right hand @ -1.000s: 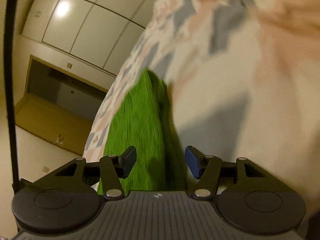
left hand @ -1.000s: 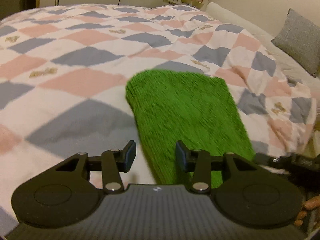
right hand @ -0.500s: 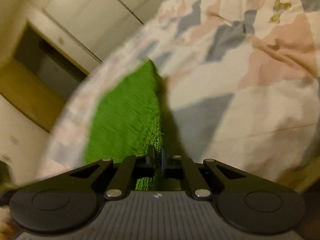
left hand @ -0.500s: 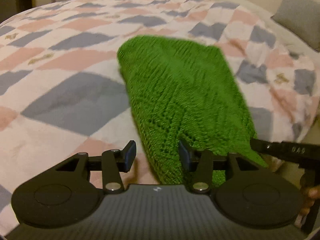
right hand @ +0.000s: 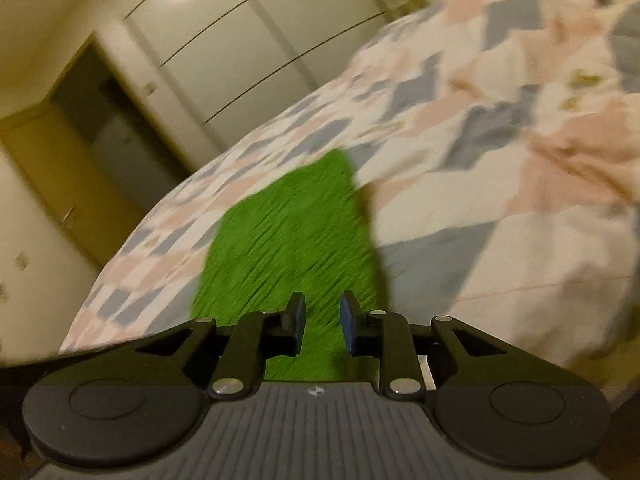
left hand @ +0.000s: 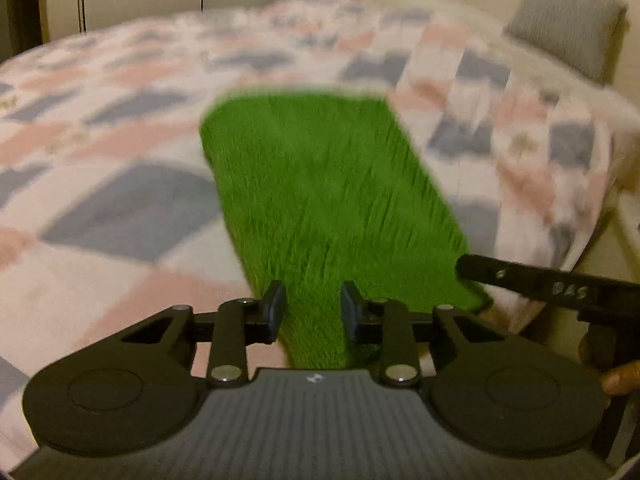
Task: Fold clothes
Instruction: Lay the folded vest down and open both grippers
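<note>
A folded green knitted garment [left hand: 328,200] lies flat on the patchwork quilt [left hand: 120,208], its long side running away from me. My left gripper [left hand: 313,312] hovers at the garment's near left corner. Its jaws are closing, with the green knit showing in the gap and neither pad visibly pressing it. My right gripper [right hand: 322,322] is at the near right edge of the garment [right hand: 288,240]. Its jaws are opening, apart from the cloth under them. One of its black fingers [left hand: 520,278] reaches in from the right in the left wrist view.
The quilt [right hand: 500,160] covers a wide bed whose edge drops off at the right. A grey cushion [left hand: 568,20] leans at the back right. White wardrobe doors [right hand: 240,48] and a dark doorway [right hand: 100,120] stand beyond the bed. A person's fingers [left hand: 618,380] show at the right edge.
The right gripper closed on the garment's edge half a second ago and now has its jaws apart again, and it has rolled and risen. The left jaws have narrowed over the near corner.
</note>
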A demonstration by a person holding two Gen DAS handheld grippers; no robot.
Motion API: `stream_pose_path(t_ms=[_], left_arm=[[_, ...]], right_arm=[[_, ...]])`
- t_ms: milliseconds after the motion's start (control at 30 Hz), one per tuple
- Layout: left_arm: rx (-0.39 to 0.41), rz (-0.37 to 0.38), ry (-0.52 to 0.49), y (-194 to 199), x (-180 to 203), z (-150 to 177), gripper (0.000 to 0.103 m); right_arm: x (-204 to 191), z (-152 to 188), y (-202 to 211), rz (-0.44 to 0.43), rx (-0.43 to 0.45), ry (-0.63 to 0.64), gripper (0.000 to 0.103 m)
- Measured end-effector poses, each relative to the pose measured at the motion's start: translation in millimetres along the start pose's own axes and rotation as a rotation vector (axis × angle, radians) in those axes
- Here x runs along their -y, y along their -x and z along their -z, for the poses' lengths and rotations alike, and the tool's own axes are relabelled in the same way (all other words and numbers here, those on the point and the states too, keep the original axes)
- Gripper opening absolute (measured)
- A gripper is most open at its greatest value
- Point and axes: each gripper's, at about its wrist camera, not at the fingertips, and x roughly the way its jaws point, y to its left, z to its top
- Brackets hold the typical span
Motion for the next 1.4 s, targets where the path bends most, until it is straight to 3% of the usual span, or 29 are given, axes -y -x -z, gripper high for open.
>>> stream_pose_path(t_ms=[100, 233, 300, 400, 500, 867, 1400], left_arm=[[-0.006, -0.015, 0.004, 3.3, 2.4, 3.1, 0.025], [0.034, 0.008, 0.0, 21.3, 4.3, 3.6, 0.023], [-0.004, 0.002, 0.007, 14.3, 6.3, 8.4, 0.024], [-0.09, -0.043, 0.037, -2.7, 7.2, 16.2, 0.03], [-0.093, -0.06, 0.036, 6.8, 11.3, 17.4, 0.031], [-0.059, -0.126, 0.023, 54.8, 29.7, 22.2, 0.028], [0.058, -0.127, 0.012, 125.9, 48.8, 45.2, 0.033]], right_arm=[[5.9, 15.9, -20.9, 0.08, -0.097, 0.009, 0.027], [3.6, 11.2, -8.1, 0.065, -0.079, -0.014, 0.028], [-2.3, 7.5, 1.9, 0.046, -0.048, 0.005, 0.028], [-1.7, 10.9, -4.0, 0.06, -0.082, 0.014, 0.028], [4.9, 19.9, -8.8, 0.087, -0.129, -0.023, 0.03], [-13.3, 18.9, 45.1, 0.082, -0.029, -0.057, 0.039], [-43.6, 32.3, 101.5, 0.069, 0.052, -0.026, 0.046]])
